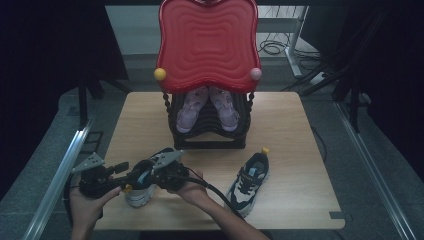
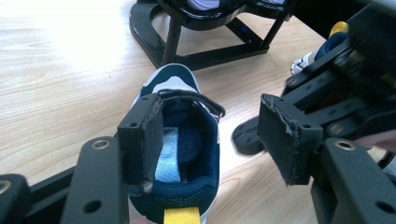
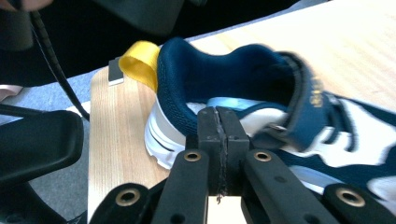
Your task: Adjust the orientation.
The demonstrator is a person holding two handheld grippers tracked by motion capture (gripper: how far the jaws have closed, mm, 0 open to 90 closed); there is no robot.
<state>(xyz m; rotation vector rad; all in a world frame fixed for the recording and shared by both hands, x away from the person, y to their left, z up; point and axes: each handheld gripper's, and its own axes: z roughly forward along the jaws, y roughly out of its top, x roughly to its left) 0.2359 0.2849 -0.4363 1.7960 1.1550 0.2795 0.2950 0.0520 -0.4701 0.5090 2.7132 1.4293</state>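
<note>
A navy and white sneaker (image 1: 137, 192) with a yellow heel loop (image 3: 137, 63) stands near the table's front left, toe pointing away from me. My left gripper (image 1: 129, 178) is open at its heel. In the left gripper view one pad (image 2: 149, 135) sits at the sneaker's (image 2: 182, 154) opening and the other pad (image 2: 285, 137) stands well off to the right. My right gripper (image 1: 151, 175) comes in from the right. Its jaws (image 3: 219, 135) are shut, with the tips against the side of the sneaker (image 3: 261, 93) below the collar. Nothing shows between them.
The matching sneaker (image 1: 249, 181) lies at the front right of the wooden table (image 1: 290, 130). A black rack (image 1: 207, 135) with a red wavy top (image 1: 207, 40) stands at the back centre, holding a pair of pink shoes (image 1: 205, 107). Its base (image 2: 187, 46) is just beyond the sneaker.
</note>
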